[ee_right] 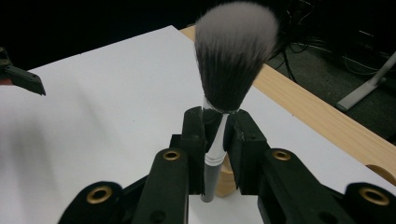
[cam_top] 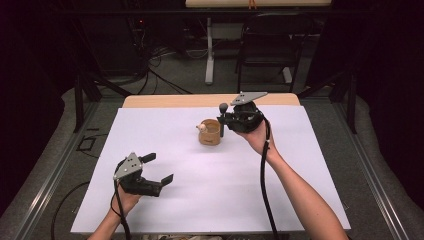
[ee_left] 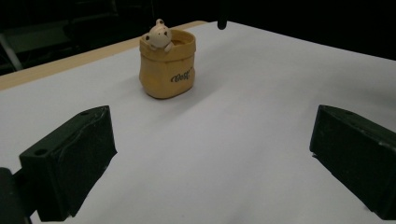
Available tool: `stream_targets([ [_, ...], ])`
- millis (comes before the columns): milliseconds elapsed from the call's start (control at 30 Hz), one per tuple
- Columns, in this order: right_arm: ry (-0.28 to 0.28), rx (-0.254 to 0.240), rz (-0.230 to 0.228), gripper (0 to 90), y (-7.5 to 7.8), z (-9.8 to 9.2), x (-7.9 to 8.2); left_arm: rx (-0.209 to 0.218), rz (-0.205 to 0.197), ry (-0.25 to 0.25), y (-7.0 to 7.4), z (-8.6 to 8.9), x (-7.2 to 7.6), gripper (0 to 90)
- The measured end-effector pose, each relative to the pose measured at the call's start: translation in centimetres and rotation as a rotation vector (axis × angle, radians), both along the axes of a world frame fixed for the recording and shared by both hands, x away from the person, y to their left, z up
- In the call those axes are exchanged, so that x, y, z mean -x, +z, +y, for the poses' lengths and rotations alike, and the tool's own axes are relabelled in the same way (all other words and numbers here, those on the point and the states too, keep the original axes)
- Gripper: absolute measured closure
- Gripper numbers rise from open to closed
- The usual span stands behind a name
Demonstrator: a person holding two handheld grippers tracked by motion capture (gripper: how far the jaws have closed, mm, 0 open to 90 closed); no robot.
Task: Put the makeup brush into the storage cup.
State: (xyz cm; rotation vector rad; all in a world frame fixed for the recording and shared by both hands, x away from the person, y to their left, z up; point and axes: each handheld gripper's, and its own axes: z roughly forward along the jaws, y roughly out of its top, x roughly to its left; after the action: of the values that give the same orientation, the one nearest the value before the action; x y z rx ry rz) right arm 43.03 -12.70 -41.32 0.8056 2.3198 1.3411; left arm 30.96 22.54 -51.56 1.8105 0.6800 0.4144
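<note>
Spread left gripper (cam_top: 159, 169) jaws; beyond, bear pot (ee_left: 167, 64) beside brush-clamping right gripper (cam_top: 223, 119).

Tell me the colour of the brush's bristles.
Dark at the base, pale grey-white at the tips; brush, right gripper view.

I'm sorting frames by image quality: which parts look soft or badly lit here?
High view: white sheet evenly lit, surroundings dark. Left gripper view: pot fairly sharp with a soft shadow on the sheet, near jaws soft. Right gripper view: brush bristle edges blurred, the left gripper soft, background dark.
</note>
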Motion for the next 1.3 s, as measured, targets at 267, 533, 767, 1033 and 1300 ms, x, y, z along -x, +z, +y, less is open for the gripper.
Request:
stream_targets([
  [267, -0.007, -0.002, 0.0, 77.4, 0.2, 0.1, -0.8, 0.044, -0.043, 0.008, 0.0, 0.9, 0.4, 0.0],
  [533, -0.008, -0.004, -0.002, 77.5, 0.4, 0.6, -1.7, 0.036, -0.044, 0.018, -0.1, 1.6, 0.5, 0.0],
  [767, -0.012, -0.001, -0.011, 77.5, 0.4, 1.3, -2.5, 0.039, -0.055, 0.007, -0.2, 1.9, 0.6, 0.0],
  [1033, -0.034, 0.005, -0.006, 77.5, 0.0, 1.8, -3.6, 0.042, -0.053, -0.004, -0.3, 1.8, 0.5, 0.0],
  [1300, -0.053, 0.01, 0.003, 77.5, -0.6, 2.0, -4.7, 0.046, -0.055, -0.009, -0.3, 1.8, 0.5, 0.0],
])
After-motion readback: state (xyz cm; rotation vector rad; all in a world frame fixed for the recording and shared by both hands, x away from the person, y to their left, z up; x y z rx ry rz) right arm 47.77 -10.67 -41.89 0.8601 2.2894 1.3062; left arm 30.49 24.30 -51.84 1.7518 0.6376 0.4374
